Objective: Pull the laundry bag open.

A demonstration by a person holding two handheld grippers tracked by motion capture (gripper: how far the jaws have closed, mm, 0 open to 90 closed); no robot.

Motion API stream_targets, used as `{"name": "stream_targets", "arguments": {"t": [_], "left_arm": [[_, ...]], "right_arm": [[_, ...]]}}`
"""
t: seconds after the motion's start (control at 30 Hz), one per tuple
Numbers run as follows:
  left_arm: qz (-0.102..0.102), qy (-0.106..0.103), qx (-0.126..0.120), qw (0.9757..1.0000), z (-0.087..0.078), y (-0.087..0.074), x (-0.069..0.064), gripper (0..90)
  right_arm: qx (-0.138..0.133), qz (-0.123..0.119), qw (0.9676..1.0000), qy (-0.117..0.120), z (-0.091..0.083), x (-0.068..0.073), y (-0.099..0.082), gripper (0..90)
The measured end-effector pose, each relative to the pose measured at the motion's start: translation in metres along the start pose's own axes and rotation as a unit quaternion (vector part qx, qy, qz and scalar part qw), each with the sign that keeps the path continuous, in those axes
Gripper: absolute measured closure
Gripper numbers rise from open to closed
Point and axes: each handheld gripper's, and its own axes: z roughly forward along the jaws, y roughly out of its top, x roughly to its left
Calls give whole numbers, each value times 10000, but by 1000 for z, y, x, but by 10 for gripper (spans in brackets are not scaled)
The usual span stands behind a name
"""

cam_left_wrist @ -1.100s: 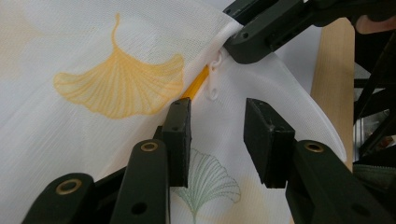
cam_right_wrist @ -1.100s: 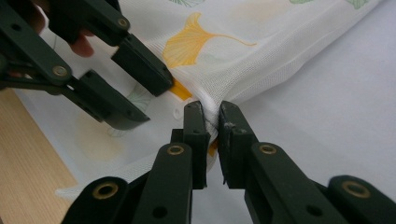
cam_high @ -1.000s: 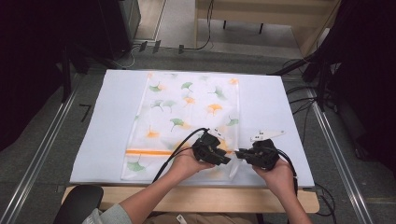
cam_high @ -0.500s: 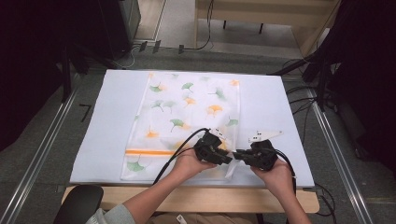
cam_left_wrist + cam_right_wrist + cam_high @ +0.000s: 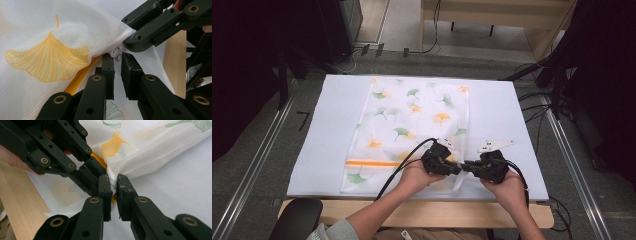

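A white mesh bag (image 5: 412, 120) printed with ginkgo leaves lies flat on the table, with an orange zipper (image 5: 372, 163) along its near end. Both grippers meet tip to tip at the bag's near right corner. My left gripper (image 5: 458, 167) (image 5: 117, 58) has just been closing its jaws, and they now pinch the small white zipper pull (image 5: 116, 53). My right gripper (image 5: 466, 166) (image 5: 113, 181) is shut on a bunched fold of the bag's mesh (image 5: 125, 167) right beside the pull. That fold is lifted slightly off the table.
A white mat (image 5: 497, 115) covers the table, and a bare wooden strip (image 5: 437, 210) runs along its near edge. Black cables trail from both grippers. Metal rails flank the table on both sides, and dark equipment stands at the far left and right.
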Motion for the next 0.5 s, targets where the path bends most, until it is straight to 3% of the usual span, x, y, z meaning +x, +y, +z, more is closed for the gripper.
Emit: {"name": "stream_targets", "arguments": {"t": [0.23, 0.5], "left_arm": [[-57, -58, -2, 10000, -3, 0, 3, 900], [-70, -63, 9, 10000, -6, -2, 4, 898]], "right_arm": [[13, 38, 10000, 54, -1, 0, 0, 852], [68, -1, 9999, 75, 0, 1, -1, 852]]}}
